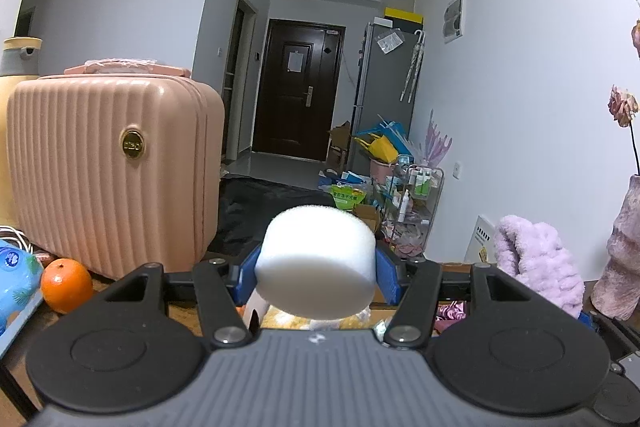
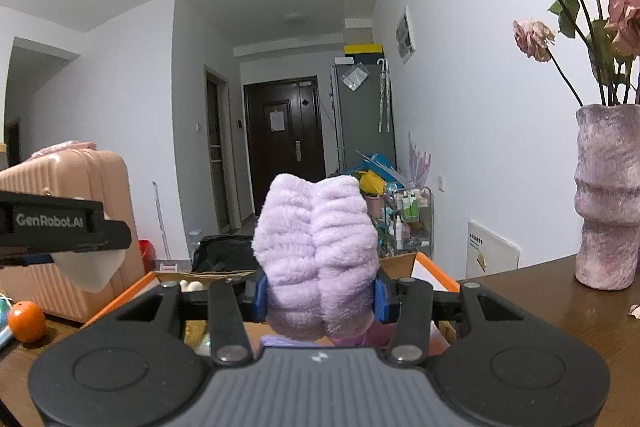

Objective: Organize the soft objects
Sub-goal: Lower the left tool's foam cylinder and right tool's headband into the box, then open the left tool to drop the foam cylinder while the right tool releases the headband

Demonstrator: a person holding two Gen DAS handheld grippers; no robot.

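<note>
- Leftmost, a ribbed pink hard-shell suitcase (image 1: 116,171) is standing at the far edge of the brown wooden table (image 2: 532,307), with a round orange fruit (image 1: 66,285) sitting just beside its lower corner; both are hard things, so they are probably being left out of the sorting.
- Next, the left gripper (image 1: 316,277) is pinching a thick white foam disc (image 1: 316,263) between its blue pads, which are pressing on the disc's two sides. The disc is riding above the table with its flat face tilted toward the camera, held by the rim probably because foam squashes least that way.
- Below both grippers, an orange-rimmed cardboard box (image 2: 434,269) is sitting open on the table, with pale and purple items showing inside; it looks like the collecting place, which would explain why both loads are hanging over it.
- Further right, the right gripper (image 2: 318,297) is clamping a fluffy lilac plush bundle (image 2: 316,255), its blue pads sinking into the pile on either side. The bundle is standing upright out of the jaws, gripped low, so most of it is bulging free above.
- Rightmost, a textured mauve ceramic vase (image 2: 608,195) holding dried pink roses (image 2: 534,39) is standing well apart from the box, likely kept clear of the working area because it could tip.
</note>
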